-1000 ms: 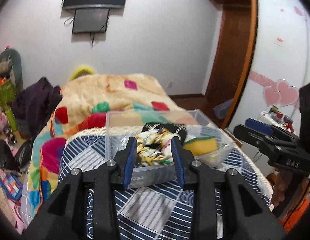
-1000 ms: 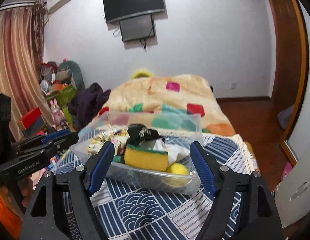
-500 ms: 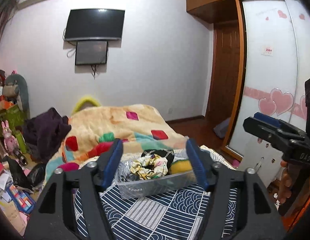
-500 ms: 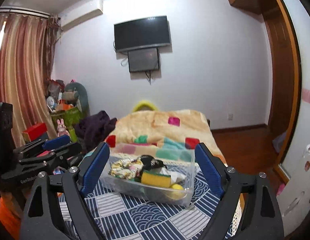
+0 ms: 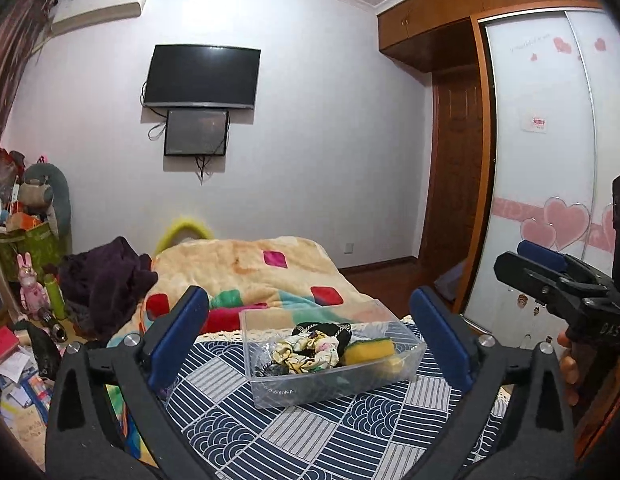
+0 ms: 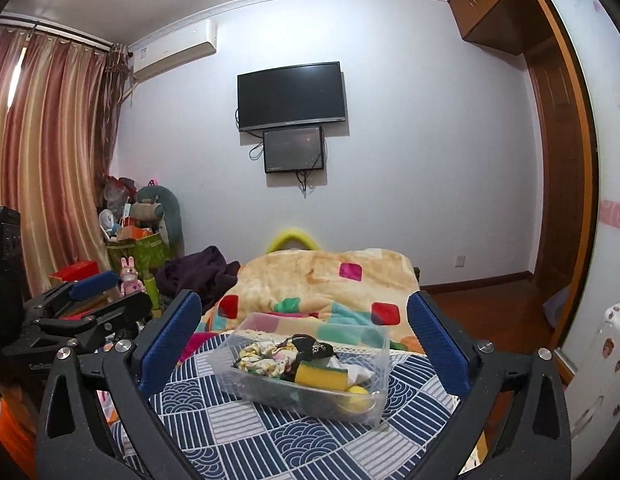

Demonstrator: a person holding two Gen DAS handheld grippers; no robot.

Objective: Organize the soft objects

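A clear plastic box (image 5: 270,390) stands on a blue patterned cloth (image 5: 310,436); it also shows in the right wrist view (image 6: 373,404). In it lie a yellow-green sponge (image 5: 369,352), a floral scrunchie (image 5: 306,354), a black cloth piece (image 5: 321,330) and a yellow ball (image 6: 357,392). My left gripper (image 5: 310,336) is open and empty, held back from the box. My right gripper (image 6: 306,332) is open and empty, also held back from it. Each gripper shows at the edge of the other's view.
A bed with a colourful patched blanket (image 5: 246,272) lies behind the cloth. A dark purple garment (image 5: 106,276) is piled at its left. Toys and boxes (image 5: 26,240) crowd the left floor. A wardrobe with sliding doors (image 5: 549,160) stands on the right.
Both grippers have drawn back and up from the box, which looks smaller now. The left gripper's jaws have opened wide from a narrow gap.
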